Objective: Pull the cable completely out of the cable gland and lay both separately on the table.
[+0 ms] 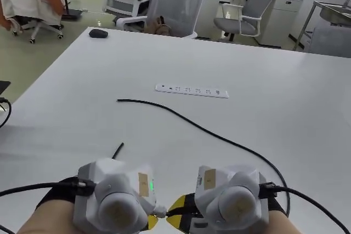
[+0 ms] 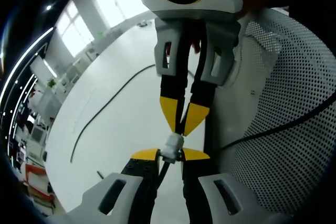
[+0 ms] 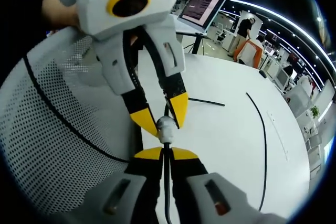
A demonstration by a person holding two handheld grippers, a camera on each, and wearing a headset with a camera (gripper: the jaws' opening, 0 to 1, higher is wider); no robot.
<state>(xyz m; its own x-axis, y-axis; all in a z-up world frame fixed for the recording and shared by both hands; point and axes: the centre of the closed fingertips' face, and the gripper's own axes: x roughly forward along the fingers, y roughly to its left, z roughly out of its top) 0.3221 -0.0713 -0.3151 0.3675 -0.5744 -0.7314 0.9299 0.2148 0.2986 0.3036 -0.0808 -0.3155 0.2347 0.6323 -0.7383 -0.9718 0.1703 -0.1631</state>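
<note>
white table (image 1: 274,108), grey mesh chairs (image 1: 175,4), pale floor (image 1: 33,64)

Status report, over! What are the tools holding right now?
Left tool shut on cable gland. Right tool shut on cable, close beside gland. Cable not yet out. Power strip far off, nothing blocking.

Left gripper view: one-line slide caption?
Above the white table, the left gripper clamps the white cable gland while the right gripper pinches the black cable next to it.
</note>
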